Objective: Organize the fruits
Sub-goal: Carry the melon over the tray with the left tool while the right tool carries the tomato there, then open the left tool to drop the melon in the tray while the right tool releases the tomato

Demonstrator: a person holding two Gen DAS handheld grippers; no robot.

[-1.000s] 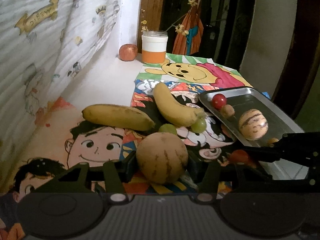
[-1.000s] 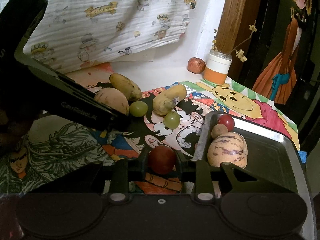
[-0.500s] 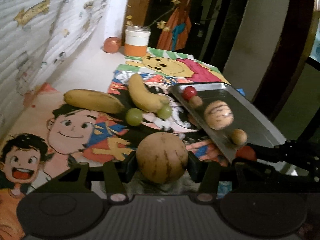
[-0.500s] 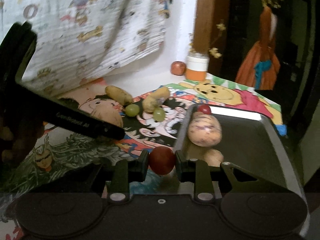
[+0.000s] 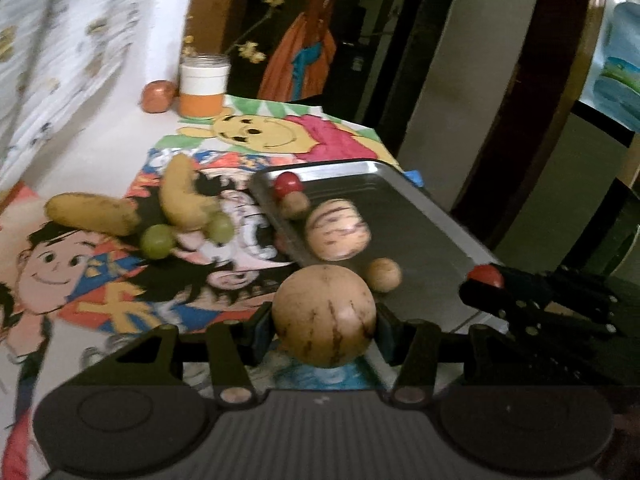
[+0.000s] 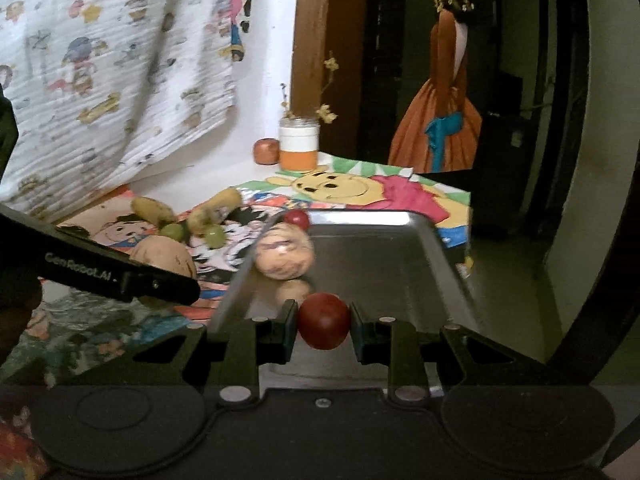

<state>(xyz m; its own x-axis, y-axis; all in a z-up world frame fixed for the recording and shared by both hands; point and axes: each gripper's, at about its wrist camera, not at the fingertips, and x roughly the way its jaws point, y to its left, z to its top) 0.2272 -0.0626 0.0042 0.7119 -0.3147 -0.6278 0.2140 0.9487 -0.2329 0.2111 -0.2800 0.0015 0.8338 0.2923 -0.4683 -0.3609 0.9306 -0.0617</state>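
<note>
My left gripper [image 5: 324, 320] is shut on a round tan striped melon [image 5: 324, 316], held above the near left edge of the metal tray [image 5: 432, 240]. My right gripper [image 6: 323, 322] is shut on a red tomato [image 6: 323, 321], held over the tray's near end [image 6: 380, 256]; it also shows in the left wrist view [image 5: 486, 276]. In the tray lie a striped melon [image 5: 338, 234], a small tan fruit [image 5: 384, 274], another small brown fruit [image 5: 295, 205] and a red tomato [image 5: 287, 184]. Two bananas [image 5: 90, 212] [image 5: 182, 194] and two green grapes [image 5: 157, 241] [image 5: 221, 227] lie on the cartoon mat.
A white and orange jar [image 5: 202, 88] with dried flowers and a reddish apple [image 5: 157, 95] stand at the back by the wall. A patterned cloth [image 6: 100, 60] hangs on the left. The table's right edge drops off beside the tray.
Both grippers have moved right and forward with their fruit. The left gripper's melon now hangs at the tray's edge, and the right gripper's tomato is now over the tray.
</note>
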